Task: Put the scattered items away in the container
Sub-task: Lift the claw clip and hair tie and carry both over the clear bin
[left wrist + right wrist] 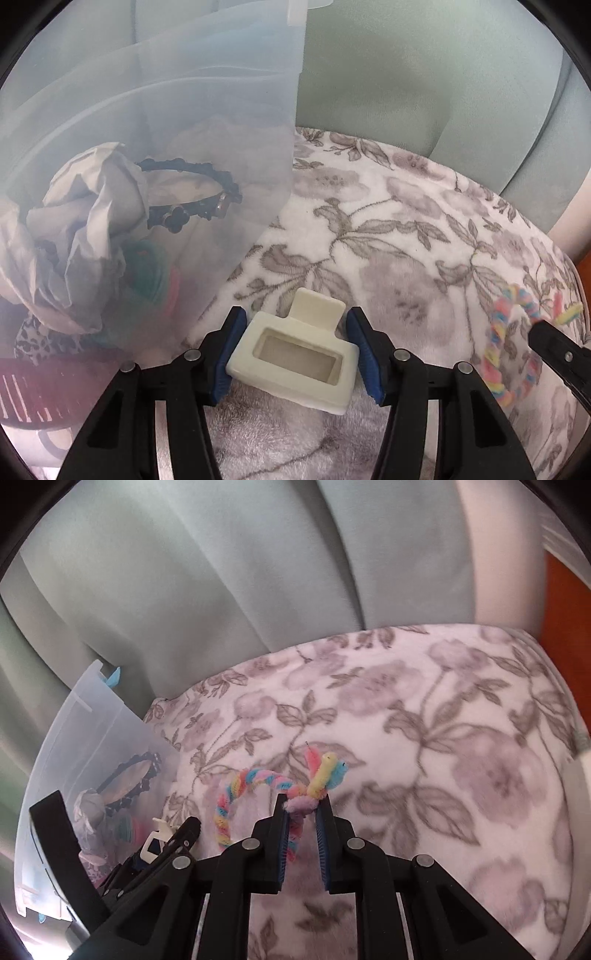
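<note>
1. Left gripper (293, 354) clamps a cream plastic clip (295, 363) beside the translucent container (221, 92).
2. Right gripper (301, 821), nearly closed, pinches a pastel pipe-cleaner twist (258, 781).
3. Floral fleece blanket (424, 720) covers a green sofa (221, 572).

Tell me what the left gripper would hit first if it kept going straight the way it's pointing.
Most likely the floral blanket, since the left gripper points steeply downward past the cream clip between its fingers. The translucent container sits just left of that line, though depth is hard to judge in this fisheye view.
</note>
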`<state>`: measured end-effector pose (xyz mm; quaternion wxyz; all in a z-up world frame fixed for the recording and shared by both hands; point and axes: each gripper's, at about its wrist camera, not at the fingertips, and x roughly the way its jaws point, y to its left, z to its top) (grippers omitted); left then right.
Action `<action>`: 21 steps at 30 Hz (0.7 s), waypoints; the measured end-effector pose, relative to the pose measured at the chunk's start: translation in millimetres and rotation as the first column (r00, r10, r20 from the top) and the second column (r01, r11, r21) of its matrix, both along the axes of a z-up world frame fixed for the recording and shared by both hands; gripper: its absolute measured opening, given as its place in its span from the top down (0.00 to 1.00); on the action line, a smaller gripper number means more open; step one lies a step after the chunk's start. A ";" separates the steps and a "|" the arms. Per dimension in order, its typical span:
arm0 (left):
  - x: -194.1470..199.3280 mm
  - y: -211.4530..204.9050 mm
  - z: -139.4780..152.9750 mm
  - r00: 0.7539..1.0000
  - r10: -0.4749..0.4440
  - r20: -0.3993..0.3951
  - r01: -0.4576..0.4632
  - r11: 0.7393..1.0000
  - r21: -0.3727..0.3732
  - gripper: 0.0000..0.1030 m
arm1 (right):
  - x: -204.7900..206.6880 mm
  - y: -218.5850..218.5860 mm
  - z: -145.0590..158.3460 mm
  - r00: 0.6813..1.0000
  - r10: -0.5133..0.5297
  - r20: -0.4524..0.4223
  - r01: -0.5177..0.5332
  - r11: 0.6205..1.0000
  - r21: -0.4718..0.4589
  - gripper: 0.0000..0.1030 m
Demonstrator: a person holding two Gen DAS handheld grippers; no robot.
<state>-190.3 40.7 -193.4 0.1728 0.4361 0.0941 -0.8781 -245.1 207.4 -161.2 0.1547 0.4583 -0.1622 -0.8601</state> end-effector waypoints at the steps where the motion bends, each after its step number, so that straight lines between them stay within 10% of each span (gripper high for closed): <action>1: 2.2 2.2 1.0 1.000 -0.009 0.012 0.009 1.000 0.000 0.44 | 8.8 6.4 1.2 1.000 -0.021 0.010 0.021 1.000 -0.014 0.85; 9: 35.2 24.2 20.5 0.987 -0.136 0.082 0.133 0.990 0.043 0.44 | 79.2 32.2 25.5 0.994 -0.100 0.032 0.102 0.992 -0.080 0.85; 21: 101.7 26.3 111.9 0.962 -0.266 -0.062 0.267 0.964 0.000 0.44 | 155.7 33.2 92.1 0.983 -0.171 -0.065 0.162 0.978 -0.129 0.85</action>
